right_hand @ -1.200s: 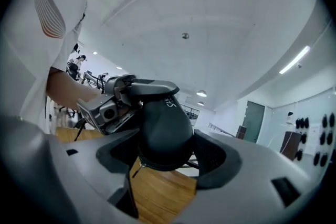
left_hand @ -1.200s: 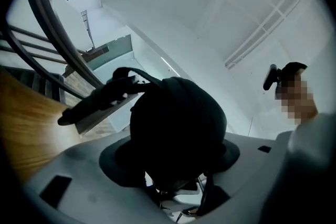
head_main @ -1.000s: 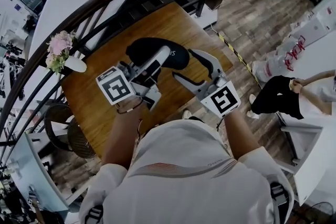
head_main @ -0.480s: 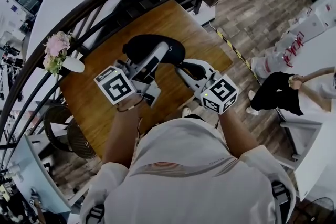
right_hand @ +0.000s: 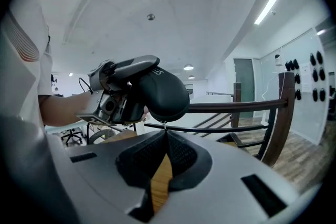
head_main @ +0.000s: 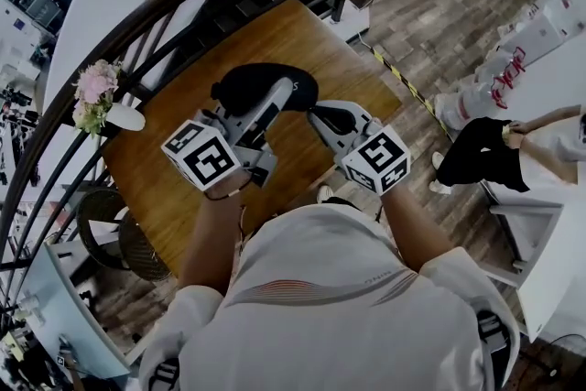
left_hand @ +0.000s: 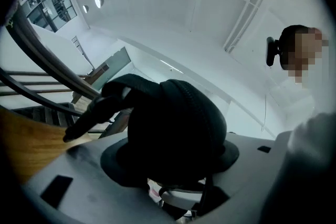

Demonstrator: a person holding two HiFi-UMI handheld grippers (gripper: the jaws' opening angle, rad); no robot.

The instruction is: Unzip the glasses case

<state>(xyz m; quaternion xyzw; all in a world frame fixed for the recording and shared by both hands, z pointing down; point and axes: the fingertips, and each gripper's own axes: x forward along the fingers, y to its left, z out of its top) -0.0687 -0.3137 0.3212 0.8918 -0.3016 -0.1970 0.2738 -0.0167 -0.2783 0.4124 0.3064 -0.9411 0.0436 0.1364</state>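
Observation:
The black glasses case (head_main: pixel 245 85) is held up over the wooden table (head_main: pixel 174 183). My left gripper (head_main: pixel 275 98) grips it across its body. In the left gripper view the case (left_hand: pixel 173 113) fills the gap between the jaws, which are closing tight on it, and its zip runs over the top. My right gripper (head_main: pixel 317 114) sits at the case's right end. In the right gripper view its tips (right_hand: pixel 166 130) meet, shut on the small zipper pull (right_hand: pixel 165 124) that hangs under the case (right_hand: pixel 160 94).
A vase of pink flowers (head_main: pixel 101 96) stands at the table's left edge. A dark curved handrail (head_main: pixel 137 14) and stairs lie beyond the table. A wicker chair (head_main: pixel 114 238) is at lower left. A seated person (head_main: pixel 508 156) is at the right.
My right gripper, open and off to the case's right a second ago, moved in and down to the case's end and shut there. The left gripper kept its hold.

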